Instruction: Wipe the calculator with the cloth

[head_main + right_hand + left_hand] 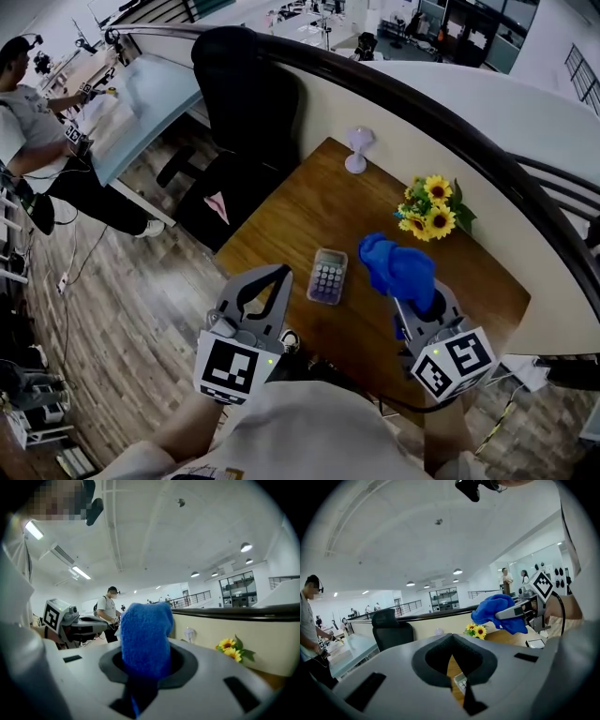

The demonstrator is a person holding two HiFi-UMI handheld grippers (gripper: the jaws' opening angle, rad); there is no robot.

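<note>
Left claw (280, 272): jaws pressed together with nothing between them, held over the table's (309, 202) near left edge.
Right claw (405, 302): clamped on the cloth (397, 266), which bunches up blue above the jaws, raised off the table.
Calculator (328, 276): flat on the table, keys up, between the two claws and just left of the cloth.
Sunflowers (428, 210): at the back by the wall. I cannot make out what holds them.

Bright, even ceiling light; fisheye bending with dark corners; near jaws blurred.
</note>
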